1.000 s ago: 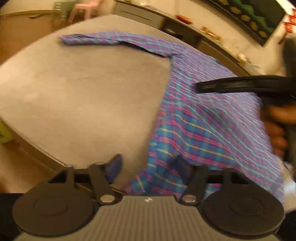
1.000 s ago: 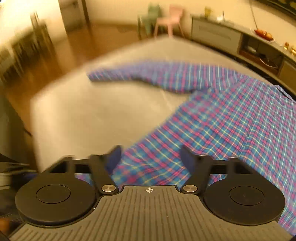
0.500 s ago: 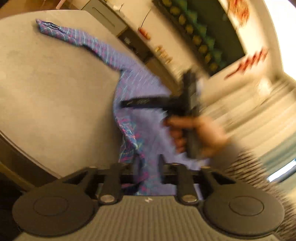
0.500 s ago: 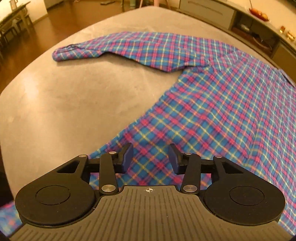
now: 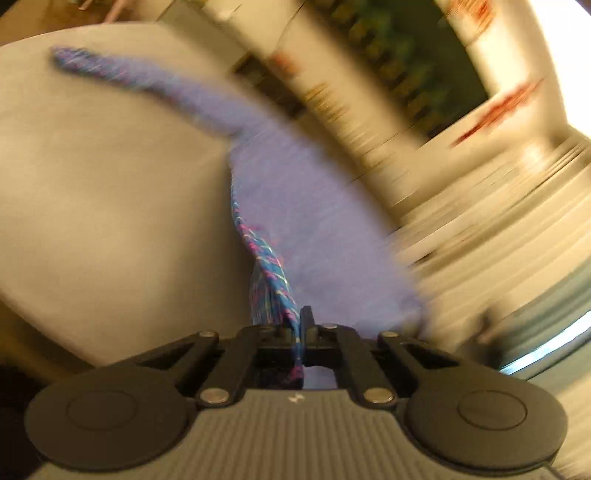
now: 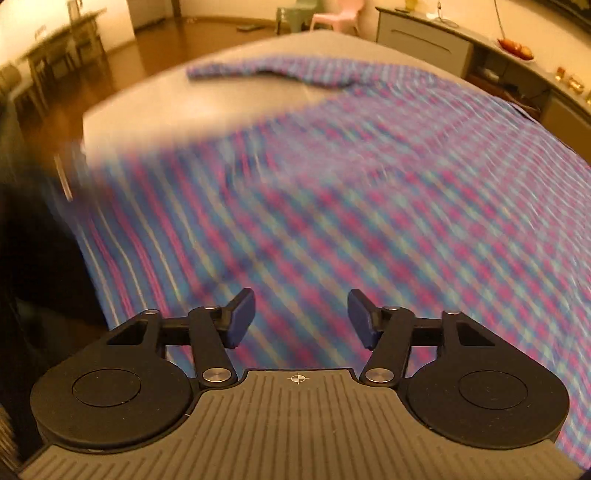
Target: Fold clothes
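A blue, pink and yellow plaid shirt (image 6: pixel 369 192) lies spread over the grey round table (image 6: pixel 155 103), one sleeve (image 6: pixel 266 70) stretched toward the far edge. In the left wrist view my left gripper (image 5: pixel 301 325) is shut on the shirt's (image 5: pixel 295 206) near edge, and a bunched fold of cloth rises from the jaws. The sleeve (image 5: pixel 147 83) trails off to the far left, blurred by motion. My right gripper (image 6: pixel 301 314) hovers open just above the shirt body, nothing between its blue pads (image 6: pixel 242 317).
A grey sideboard (image 6: pixel 436 35) with a fruit bowl (image 6: pixel 515 48) runs along the back right wall. Small pink and green chairs (image 6: pixel 332 16) stand beyond the table. A dining table with chairs (image 6: pixel 55 62) is at far left. Bare tabletop (image 5: pixel 110 203) lies left of the shirt.
My left gripper has gone from open to shut on the shirt's edge and lifted it. My right gripper has opened wider and shifted over the shirt body; both views blur with motion.
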Demonstrator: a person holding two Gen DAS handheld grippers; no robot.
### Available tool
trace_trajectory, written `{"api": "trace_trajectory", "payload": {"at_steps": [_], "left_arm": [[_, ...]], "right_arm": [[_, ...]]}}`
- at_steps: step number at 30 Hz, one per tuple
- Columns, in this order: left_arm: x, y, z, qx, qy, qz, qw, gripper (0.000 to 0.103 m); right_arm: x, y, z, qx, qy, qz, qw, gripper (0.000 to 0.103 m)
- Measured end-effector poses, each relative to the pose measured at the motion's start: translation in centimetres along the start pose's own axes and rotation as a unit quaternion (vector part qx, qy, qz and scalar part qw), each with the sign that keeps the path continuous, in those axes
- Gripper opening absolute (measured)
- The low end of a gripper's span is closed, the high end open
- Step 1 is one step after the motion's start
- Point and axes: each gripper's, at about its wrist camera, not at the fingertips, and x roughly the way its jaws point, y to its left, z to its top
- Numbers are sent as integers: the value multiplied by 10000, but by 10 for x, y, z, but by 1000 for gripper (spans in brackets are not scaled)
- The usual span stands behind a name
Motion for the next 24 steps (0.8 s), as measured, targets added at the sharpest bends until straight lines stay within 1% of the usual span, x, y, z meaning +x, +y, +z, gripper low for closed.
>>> {"api": "trace_trajectory", "payload": {"at_steps": [1, 2, 3, 4, 5, 6, 7, 8, 9, 10, 11, 12, 13, 14, 15, 16, 17, 18, 20, 21, 23, 24], "left_arm": [[-5, -2, 1, -79, -49, 82, 9999, 5], [-8, -3, 0, -110, -33, 516, 9986, 15], [-10, -5, -3, -81, -27, 1099, 9939, 31], [-13, -9, -7, 28, -57, 1626, 9867, 40], [-17, -17, -12, 269, -150, 2061, 9781, 50], [-21, -27, -16, 533, -260, 2401, 9689, 50], [-20, -41, -18, 854, -383, 2542, 9626, 51], [-15, -56, -19, 1206, -475, 2601, 9568, 56], [-11, -72, -19, 1557, -567, 2658, 9497, 65], [-2, -87, -19, 1924, -592, 2647, 9431, 71], [13, -101, -16, 2318, -506, 2527, 9380, 80], [32, -114, -13, 2690, -392, 2407, 9318, 83], [57, -123, -10, 3028, -222, 2312, 9243, 83], [81, -129, -7, 3315, -59, 2303, 9149, 83], [103, -132, -2, 3508, 53, 2384, 9056, 83], [127, -134, 5, 3658, 174, 2457, 8975, 83], [151, -132, 15, 3737, 311, 2516, 8922, 81], [174, -131, 25, 3786, 427, 2582, 8878, 81], [214, -125, 47, 3789, 594, 2738, 8820, 81], [231, -121, 58, 3768, 665, 2804, 8803, 80], [256, -111, 77, 3655, 764, 2895, 8814, 80], [268, -106, 86, 3598, 814, 2940, 8818, 80]], "right_arm": [[-4, 2, -12, -72, -7, 114, 9999, 59], [-8, 4, -23, -160, -35, 267, 9995, 63], [-13, 5, -30, -245, -6, 433, 9988, 64], [-19, 3, -32, -223, 27, 629, 9978, 62], [-26, -2, -34, -149, 49, 837, 9964, 61], [-35, -10, -35, -29, -49, 905, 9959, 60], [-45, -21, -35, 114, -209, 903, 9956, 62], [-53, -35, -36, 291, -362, 774, 9959, 62], [-61, -50, -37, 485, -513, 581, 9958, 62], [-69, -68, -38, 726, -669, 313, 9946, 63], [-73, -86, -39, 967, -786, 29, 9922, 63], [-75, -105, -41, 1194, -862, -276, 9887, 64], [-77, -125, -42, 1419, -929, -597, 9837, 64], [-78, -145, -44, 1636, -962, -885, 9778, 64], [-78, -163, -46, 1852, -973, -1099, 9717, 64], [-78, -182, -49, 2068, -982, -1283, 9649, 64], [-77, -199, -52, 2233, -992, -1419, 9592, 64], [-75, -214, -57, 2373, -1002, -1530, 9541, 64], [-72, -242, -65, 2622, -1034, -1737, 9436, 64], [-72, -255, -70, 2697, -1090, -1827, 9391, 64], [-67, -279, -78, 2830, -1287, -1974, 9297, 64], [-62, -287, -79, 2874, -1329, -2018, 9268, 64]]}}
